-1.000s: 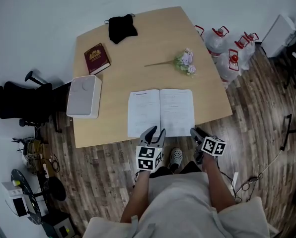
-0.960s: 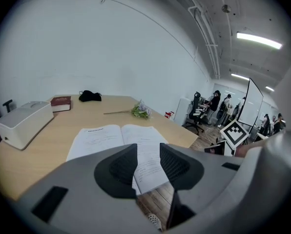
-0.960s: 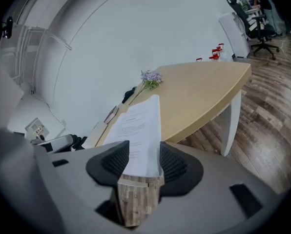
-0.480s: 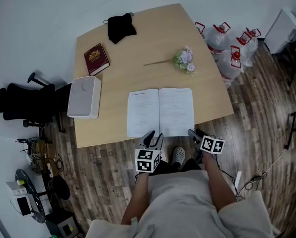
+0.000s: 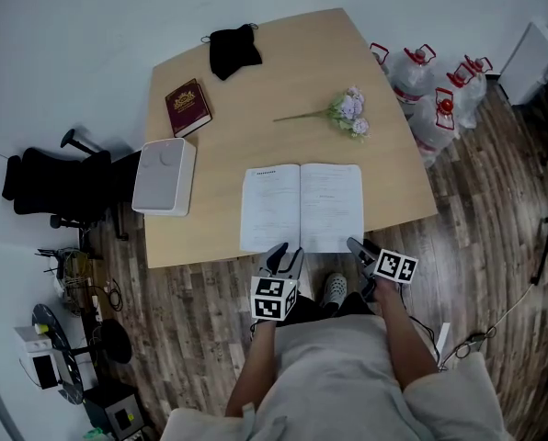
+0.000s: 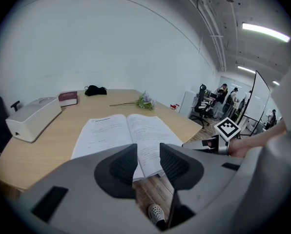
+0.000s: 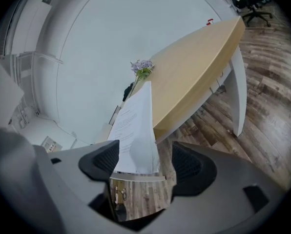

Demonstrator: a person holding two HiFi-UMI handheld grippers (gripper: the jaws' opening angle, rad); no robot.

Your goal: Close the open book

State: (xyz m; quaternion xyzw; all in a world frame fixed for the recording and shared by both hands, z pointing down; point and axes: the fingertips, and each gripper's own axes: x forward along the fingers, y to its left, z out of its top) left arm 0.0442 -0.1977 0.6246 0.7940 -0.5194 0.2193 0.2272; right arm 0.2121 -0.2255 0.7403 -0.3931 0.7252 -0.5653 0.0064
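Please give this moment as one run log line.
book: open on table | left gripper: open, empty | right gripper: just opening, book corner between fingers, ungripped

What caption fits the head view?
Open book lies flat at the table's near edge; flowers, red book, white box nearby.

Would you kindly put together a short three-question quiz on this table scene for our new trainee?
1. True or false: the open book lies at the table's near edge, just in front of the person.
2. Which lies farthest from the person? A flowers; B black cloth; C white box.
3. Fill in: the dark red book is ____ (open or closed).
Key: 1 true; 2 B; 3 closed.
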